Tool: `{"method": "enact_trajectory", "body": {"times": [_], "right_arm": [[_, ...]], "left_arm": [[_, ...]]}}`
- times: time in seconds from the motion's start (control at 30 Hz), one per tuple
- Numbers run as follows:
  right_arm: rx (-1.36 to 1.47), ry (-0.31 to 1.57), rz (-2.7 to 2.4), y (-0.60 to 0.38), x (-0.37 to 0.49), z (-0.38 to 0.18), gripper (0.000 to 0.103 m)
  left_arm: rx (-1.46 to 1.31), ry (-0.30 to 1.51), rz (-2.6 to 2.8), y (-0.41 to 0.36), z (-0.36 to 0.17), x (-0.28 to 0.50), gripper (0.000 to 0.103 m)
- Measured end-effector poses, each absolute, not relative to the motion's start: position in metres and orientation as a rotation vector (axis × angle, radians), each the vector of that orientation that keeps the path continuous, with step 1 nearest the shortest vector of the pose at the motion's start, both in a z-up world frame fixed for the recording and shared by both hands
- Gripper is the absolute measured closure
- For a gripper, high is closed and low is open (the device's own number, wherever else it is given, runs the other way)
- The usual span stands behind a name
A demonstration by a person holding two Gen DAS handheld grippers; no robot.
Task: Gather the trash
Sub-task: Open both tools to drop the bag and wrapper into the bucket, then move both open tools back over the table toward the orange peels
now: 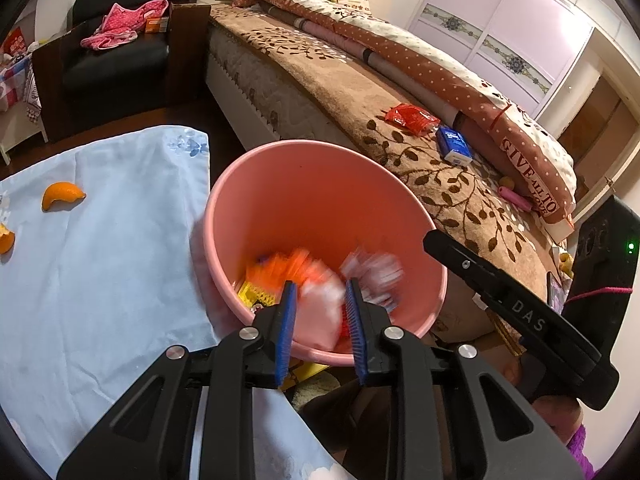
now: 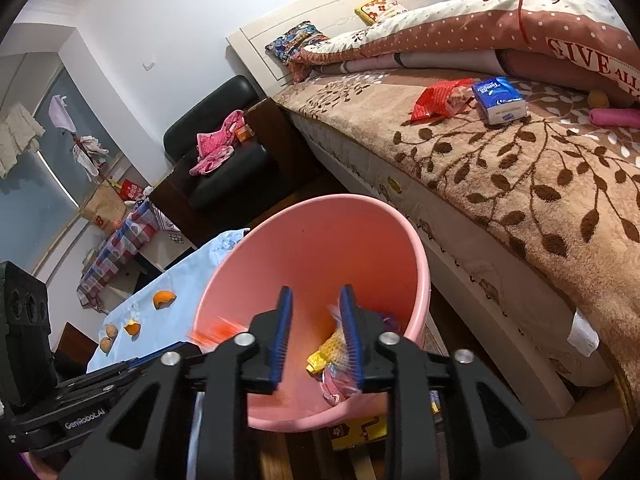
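Left gripper (image 1: 320,292) fills the near edge of the left wrist view, blue pads parted with a clear gap, nothing pinched; it hangs over the near rim of the pink bucket (image 1: 320,184). Right gripper (image 2: 316,296) likewise nearest in its own view, jaws spread, nothing pressed between the pads; it points down into the same bucket (image 2: 320,240). No earlier frame, so only the state: both claws parted, empty.

Bed (image 1: 340,80) is the biggest thing, brown leaf-pattern blanket, rolled polka-dot quilt (image 1: 420,52) along the far side. Light blue cloth (image 1: 100,260) covers the surface to the left, touching the bucket's side. Black armchair (image 1: 120,52) beyond it, pink garment (image 1: 124,24) on the seat.

The bucket stands between cloth and bed. Inside it, trash sits at the bottom: orange wrapper (image 1: 296,268), motion-blurred; yellow packet (image 2: 332,350); a whitish blurred wrapper (image 1: 372,272) near the right pad of the left gripper. Exact items too smeared to tell.

Still outside the bucket: red snack bag (image 1: 412,118) on the bed blanket, blue tissue pack (image 1: 454,144) just beside it. Orange peel pieces (image 1: 62,196) lie on the blue cloth, well apart from the bucket; another peel bit (image 1: 6,240) at the left edge. Pink tube-like item (image 1: 516,198) near the quilt edge on the bed.
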State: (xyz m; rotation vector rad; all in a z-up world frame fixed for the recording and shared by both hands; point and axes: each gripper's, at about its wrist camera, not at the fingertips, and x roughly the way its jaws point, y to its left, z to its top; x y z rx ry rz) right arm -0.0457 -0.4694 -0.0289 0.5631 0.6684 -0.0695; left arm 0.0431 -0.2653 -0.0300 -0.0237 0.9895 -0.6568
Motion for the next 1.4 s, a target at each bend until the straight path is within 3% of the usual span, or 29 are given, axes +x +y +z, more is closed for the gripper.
{"method": "enact_trajectory", "body": {"times": [0.1, 0.17, 0.23, 0.8, 1.4], "right_arm": [[0.554, 0.660, -0.074, -0.468, -0.047, -0.026, 0.065], [0.551, 0.657, -0.076, -0.468, -0.047, -0.025, 0.064], [0.550, 0.655, -0.076, -0.467, -0.047, -0.023, 0.063], [0.520, 0.647, -0.036, -0.443, -0.047, -0.009, 0.061], [0.390, 0.665, 0.118, -0.365, -0.024, 0.003, 0.061]], "left_arm": [[-0.016, 0.988, -0.655, -0.265, -0.030, 0.042, 0.071], [-0.019, 0.979, -0.656, -0.263, -0.028, 0.042, 0.062], [-0.018, 0.975, -0.658, -0.263, -0.028, 0.041, 0.061], [-0.068, 0.949, -0.602, -0.229, -0.017, 0.039, 0.061], [-0.182, 0.903, -0.393, -0.124, -0.018, 0.048, 0.061]]}}
